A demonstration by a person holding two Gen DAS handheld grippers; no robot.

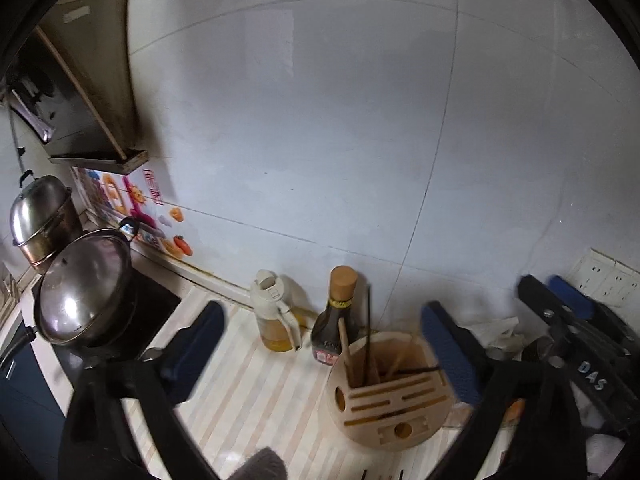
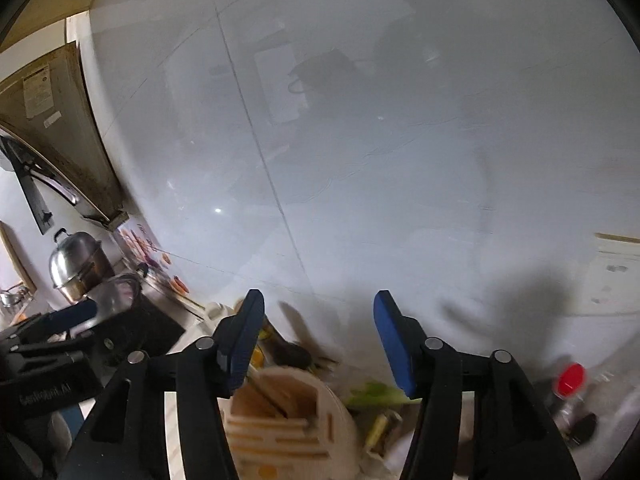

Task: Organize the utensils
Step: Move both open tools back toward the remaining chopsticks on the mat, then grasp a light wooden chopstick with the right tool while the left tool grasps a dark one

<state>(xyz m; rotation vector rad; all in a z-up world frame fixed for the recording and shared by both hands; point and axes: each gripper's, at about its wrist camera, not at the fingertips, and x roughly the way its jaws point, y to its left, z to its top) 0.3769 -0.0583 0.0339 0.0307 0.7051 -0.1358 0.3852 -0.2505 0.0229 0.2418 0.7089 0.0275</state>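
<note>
A round beige utensil holder (image 1: 386,392) with slots stands on the striped counter (image 1: 256,392). It holds several chopsticks (image 1: 367,332), dark and wooden. My left gripper (image 1: 324,354) is open and empty, hovering just in front of the holder. My right gripper (image 2: 318,340) is open and empty above the same holder (image 2: 288,420), blurred in the right wrist view. The right gripper also shows at the right of the left wrist view (image 1: 560,300).
A dark sauce bottle (image 1: 338,316) and an oil jug (image 1: 276,312) stand behind the holder by the tiled wall. Lidded steel pots (image 1: 84,288) sit on the black hob at left. A red-capped jar (image 2: 570,384) and green scraps (image 2: 376,394) lie at right.
</note>
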